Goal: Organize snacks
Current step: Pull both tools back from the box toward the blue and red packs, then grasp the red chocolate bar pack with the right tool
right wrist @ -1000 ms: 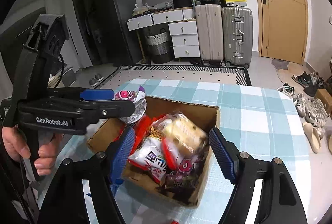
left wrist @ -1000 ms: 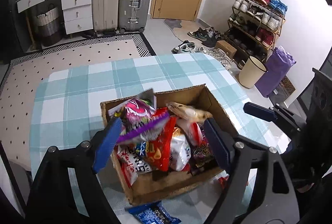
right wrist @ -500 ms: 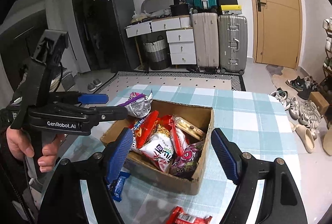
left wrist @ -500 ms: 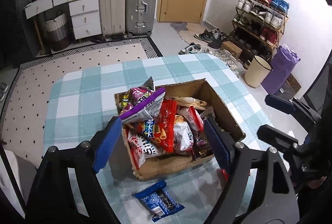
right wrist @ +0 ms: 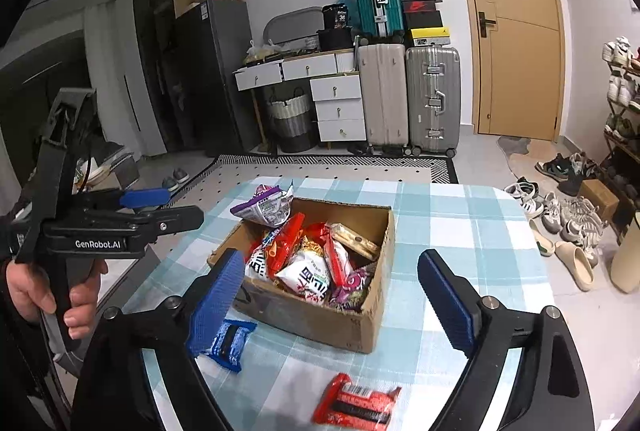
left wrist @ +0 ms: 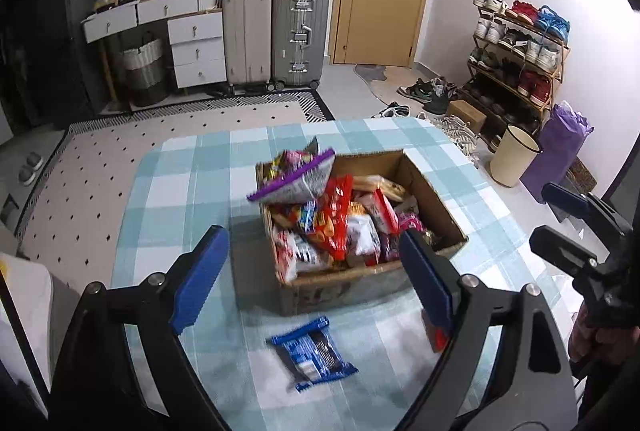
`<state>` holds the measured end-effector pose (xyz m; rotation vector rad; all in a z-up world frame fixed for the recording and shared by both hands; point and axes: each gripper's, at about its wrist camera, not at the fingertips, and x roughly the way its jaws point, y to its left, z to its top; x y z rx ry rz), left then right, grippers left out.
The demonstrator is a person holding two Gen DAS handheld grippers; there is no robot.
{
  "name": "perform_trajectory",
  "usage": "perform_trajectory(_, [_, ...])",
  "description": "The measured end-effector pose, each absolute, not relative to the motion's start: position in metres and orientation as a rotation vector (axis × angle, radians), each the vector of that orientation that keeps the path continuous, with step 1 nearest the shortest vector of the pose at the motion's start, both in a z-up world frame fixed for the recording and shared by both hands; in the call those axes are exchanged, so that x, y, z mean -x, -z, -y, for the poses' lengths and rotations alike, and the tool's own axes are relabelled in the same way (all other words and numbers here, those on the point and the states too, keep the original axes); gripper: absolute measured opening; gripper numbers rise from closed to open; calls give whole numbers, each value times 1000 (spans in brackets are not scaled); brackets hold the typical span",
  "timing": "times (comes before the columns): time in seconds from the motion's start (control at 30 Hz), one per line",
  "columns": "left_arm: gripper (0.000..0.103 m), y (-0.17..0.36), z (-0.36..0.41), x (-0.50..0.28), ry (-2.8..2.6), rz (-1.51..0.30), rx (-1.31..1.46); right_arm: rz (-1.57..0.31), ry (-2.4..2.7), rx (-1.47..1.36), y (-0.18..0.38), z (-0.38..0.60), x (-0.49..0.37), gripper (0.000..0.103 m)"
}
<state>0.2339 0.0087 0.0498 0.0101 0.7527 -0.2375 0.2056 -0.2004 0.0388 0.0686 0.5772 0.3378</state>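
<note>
Snacks: red packet [right wrist: 356, 405] shows whole only in right wrist view, beside blue packet [right wrist: 230, 345]

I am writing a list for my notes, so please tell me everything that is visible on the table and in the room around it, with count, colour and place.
cardboard box: one, brown, middle of table, full of snack packets
purple-edged packet: one, sticking up at the box's far left corner
blue packet: one, on the cloth in front of the box
red packet: one, on the cloth, near right of the box
tablecloth: one, teal and white check
suitcases: three, beige, silver, teal, back wall
door: one, tan, closed
shoe rack: one, right wall
left gripper: jaws opening, empty
right gripper: jaws opening, empty
</note>
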Motion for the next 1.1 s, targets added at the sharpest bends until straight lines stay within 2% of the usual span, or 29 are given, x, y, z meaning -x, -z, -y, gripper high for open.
perform_trajectory(0.2, [89,-38,-6,-203,199,-739,1,-556,-324,-56,-37,201,-176,95])
perform_trajectory(0.33, [101,-32,-1,-184,164,-703,-27,-549,-318,-61,-33,204,-161,97])
perform_trajectory(0.77, [102,1,-3,-152,102,-701,-14,-559,-274,-113,2,215,-130,101])
perform_trajectory(1.1, [102,41,-19,-149,58,-719,-2,-654,-250,-132,50,216,-133,101])
